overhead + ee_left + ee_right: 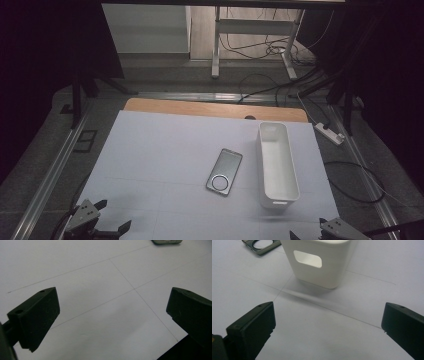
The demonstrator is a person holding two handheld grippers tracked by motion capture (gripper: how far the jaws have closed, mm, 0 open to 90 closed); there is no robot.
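Both tongs wide, nothing held. Left gripper [107, 220] low at the table's [160, 135] near-left corner, right gripper [305, 231] at near-right. Phone case [224, 171] mid-table, long axis slanting away and rightward, just left of the white bin [277, 162]. Roughly between both; likely slightly nearer the right.

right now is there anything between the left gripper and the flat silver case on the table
Nothing visible. The left gripper is open at the near left edge, and only bare white table cover lies between it and the silver case. The white bin stands to the case's right, off that path.
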